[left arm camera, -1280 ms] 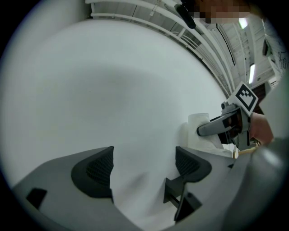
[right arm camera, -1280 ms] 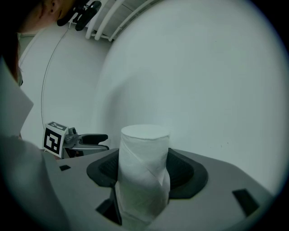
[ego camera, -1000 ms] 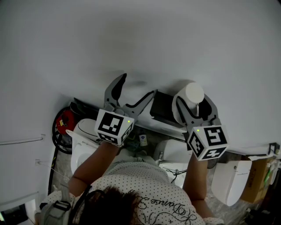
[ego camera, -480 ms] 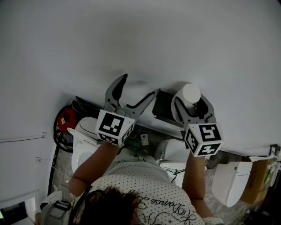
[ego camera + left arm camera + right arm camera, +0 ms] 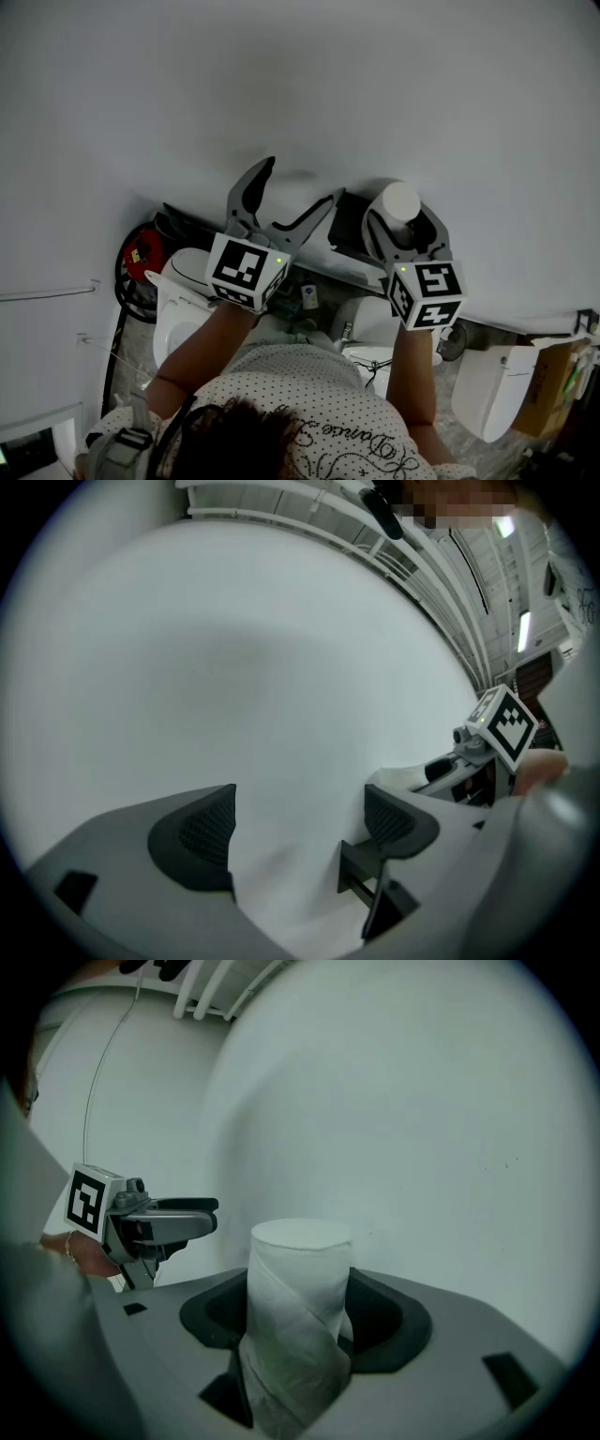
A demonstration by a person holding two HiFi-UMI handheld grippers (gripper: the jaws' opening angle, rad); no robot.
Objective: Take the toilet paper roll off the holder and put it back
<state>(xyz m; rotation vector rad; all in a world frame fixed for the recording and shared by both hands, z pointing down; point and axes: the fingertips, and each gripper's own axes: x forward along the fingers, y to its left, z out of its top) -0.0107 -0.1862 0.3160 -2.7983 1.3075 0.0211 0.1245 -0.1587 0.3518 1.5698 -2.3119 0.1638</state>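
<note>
Dropped lower since a second ago with right gripper (image 5: 401,217), clamped on toilet paper roll (image 5: 400,200): soft white upright cylinder, crinkled wrap. Left gripper (image 5: 298,181) at 9 o'clock, spread wide, empty, mesh-textured dark pads. Black boxy holder (image 5: 349,225) between them, on smooth white wall (image 5: 281,75).

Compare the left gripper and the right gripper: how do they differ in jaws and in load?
The left gripper holds nothing; only the white wall shows between its jaws. The right gripper is closed on the toilet paper roll, which stands upright in its grip. The left gripper's jaws stand wide apart; the right gripper's jaws stand narrower, set by the roll. Both are gray and face the wall.
</note>
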